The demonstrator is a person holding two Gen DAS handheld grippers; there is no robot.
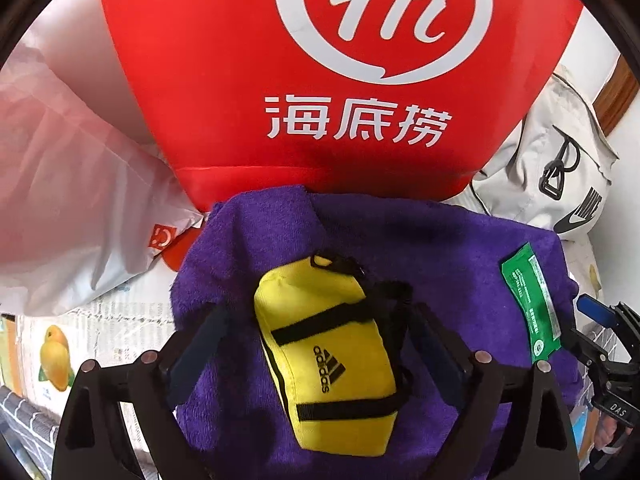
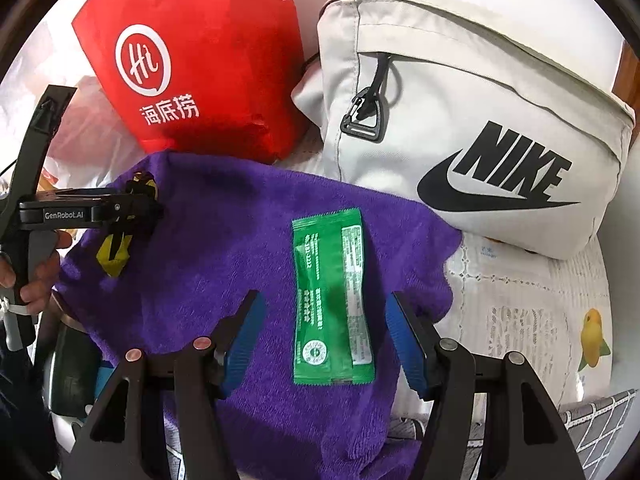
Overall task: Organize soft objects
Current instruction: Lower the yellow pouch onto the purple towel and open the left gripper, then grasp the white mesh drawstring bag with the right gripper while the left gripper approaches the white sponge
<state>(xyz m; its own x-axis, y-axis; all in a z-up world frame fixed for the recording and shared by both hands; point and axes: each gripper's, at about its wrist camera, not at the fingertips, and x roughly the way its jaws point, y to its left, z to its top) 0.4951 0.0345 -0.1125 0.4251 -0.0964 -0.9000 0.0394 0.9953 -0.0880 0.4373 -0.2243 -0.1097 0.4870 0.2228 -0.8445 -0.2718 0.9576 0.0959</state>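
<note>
A purple towel (image 1: pixel 440 248) lies spread on the table; it also shows in the right wrist view (image 2: pixel 224 216). A small yellow Adidas pouch (image 1: pixel 324 348) lies on the towel between the open fingers of my left gripper (image 1: pixel 320 340). In the right wrist view the left gripper (image 2: pixel 136 216) partly hides the pouch (image 2: pixel 112 256). A green sachet (image 2: pixel 334 300) lies flat on the towel between the open blue fingers of my right gripper (image 2: pixel 326 332). The sachet also shows in the left wrist view (image 1: pixel 532 300), with the right gripper (image 1: pixel 596 312) beside it.
A red paper bag (image 1: pixel 320 80) stands behind the towel, also in the right wrist view (image 2: pixel 192 60). A white Nike bag (image 2: pixel 460 128) lies at the right. A translucent plastic bag (image 1: pixel 72 200) lies at the left. A fruit-print tablecloth (image 2: pixel 540 320) covers the table.
</note>
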